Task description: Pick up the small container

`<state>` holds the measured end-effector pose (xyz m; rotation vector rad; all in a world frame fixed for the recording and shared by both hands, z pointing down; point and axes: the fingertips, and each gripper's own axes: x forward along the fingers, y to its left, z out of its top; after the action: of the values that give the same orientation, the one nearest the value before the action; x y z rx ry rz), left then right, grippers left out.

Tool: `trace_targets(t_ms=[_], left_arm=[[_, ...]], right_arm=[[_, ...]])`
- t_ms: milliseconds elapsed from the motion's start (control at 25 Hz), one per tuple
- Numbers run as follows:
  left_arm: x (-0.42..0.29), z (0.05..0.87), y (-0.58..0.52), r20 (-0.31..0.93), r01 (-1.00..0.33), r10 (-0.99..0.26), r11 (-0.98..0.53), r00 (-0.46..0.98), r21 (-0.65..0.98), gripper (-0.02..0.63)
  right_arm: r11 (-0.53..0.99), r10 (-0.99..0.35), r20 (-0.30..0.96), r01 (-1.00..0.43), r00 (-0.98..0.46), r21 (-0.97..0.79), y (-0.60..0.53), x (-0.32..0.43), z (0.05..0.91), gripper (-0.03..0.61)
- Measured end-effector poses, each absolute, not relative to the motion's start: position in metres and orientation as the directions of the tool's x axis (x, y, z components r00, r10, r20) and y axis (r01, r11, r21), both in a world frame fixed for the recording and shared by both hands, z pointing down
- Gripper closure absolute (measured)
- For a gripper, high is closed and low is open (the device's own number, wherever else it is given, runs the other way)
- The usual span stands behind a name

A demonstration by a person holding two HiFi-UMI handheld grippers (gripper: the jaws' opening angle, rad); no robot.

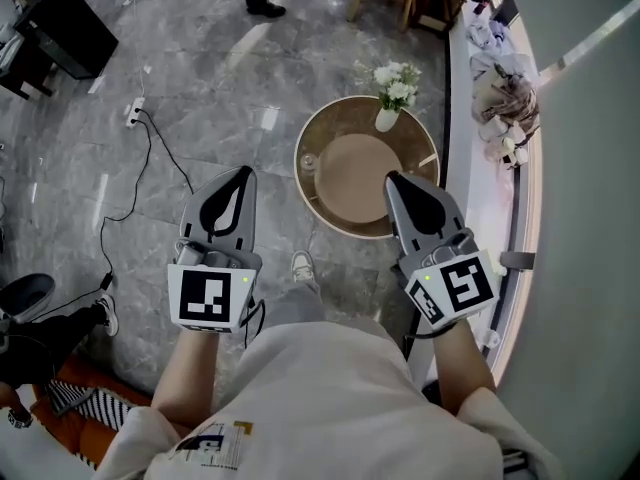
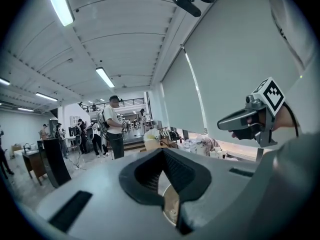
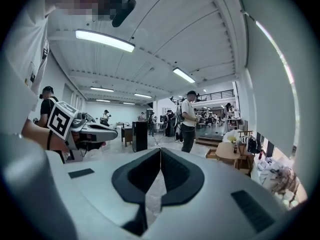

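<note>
Person's in a pale cream short-sleeved T-shirt [image 1: 330,398] with a dark-and-yellow print [image 1: 215,446] down at 7 o'clock in the head view, plus grey trousers [image 1: 296,306] and a white sneaker [image 1: 301,265] near centre. Left gripper [image 1: 240,176] and right gripper [image 1: 392,180] look identical — smooth grey shells tapering to a point, with black ribbed pads [image 3: 175,174] inside. Each carries a white cube [image 1: 210,298] of black square markers with a tiny green light [image 1: 243,279], and a thin black cable [image 1: 257,315] loops off the left one's back.

Vase [image 1: 386,119] on tbl [image 1: 352,173], far edge
</note>
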<state>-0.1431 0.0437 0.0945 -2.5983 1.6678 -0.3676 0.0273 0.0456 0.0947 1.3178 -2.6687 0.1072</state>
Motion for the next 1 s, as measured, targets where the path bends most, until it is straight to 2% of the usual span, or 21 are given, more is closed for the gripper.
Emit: trace_targets(t_ms=[520,1000], left_arm=[[-0.177,0.117,-0.023,0.189,-0.894,-0.896,-0.428,0.401,-0.133,0.606],[-0.154,0.147,-0.04,0.218,-0.941,-0.949,-0.271,0.227,-0.203,0.606]], right_arm=[[0.619,-0.777,0.196,-0.782,-0.599,0.066,-0.033,0.004,0.103,0.571],[0.763,-0.637,0.198,-0.646,-0.745,0.024,-0.081,0.025,0.137,0.571]])
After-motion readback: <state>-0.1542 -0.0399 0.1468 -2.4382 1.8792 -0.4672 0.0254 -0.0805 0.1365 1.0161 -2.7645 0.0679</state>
